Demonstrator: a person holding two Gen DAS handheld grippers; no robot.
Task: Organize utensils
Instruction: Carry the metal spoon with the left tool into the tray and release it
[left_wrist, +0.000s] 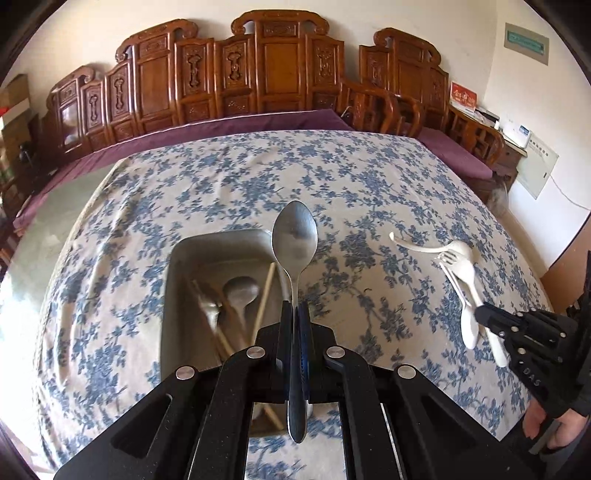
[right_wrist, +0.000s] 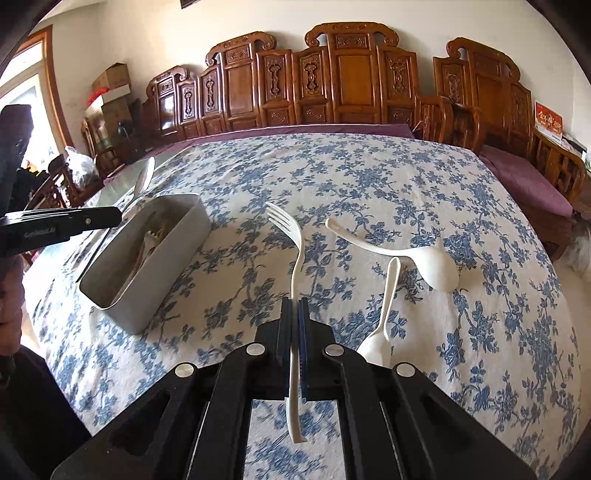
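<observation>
My left gripper (left_wrist: 294, 308) is shut on the handle of a metal spoon (left_wrist: 294, 236), holding it above the right edge of a grey tray (left_wrist: 173, 266) that holds chopsticks, a spoon and other utensils. My right gripper (right_wrist: 294, 304) is shut on the handle of a white plastic fork (right_wrist: 295, 243), lifted over the cloth. A white ladle (right_wrist: 424, 258) and a white spoon (right_wrist: 384, 317) lie on the cloth to its right. The tray also shows in the right wrist view (right_wrist: 166, 258) at left, with the left gripper (right_wrist: 116, 216) and metal spoon (right_wrist: 144, 181) above it.
The table has a blue floral cloth (left_wrist: 369, 177). Carved wooden benches (left_wrist: 277, 66) with purple cushions stand behind the table. The right gripper (left_wrist: 480, 315) shows at the right of the left wrist view, near the white utensils (left_wrist: 469, 325).
</observation>
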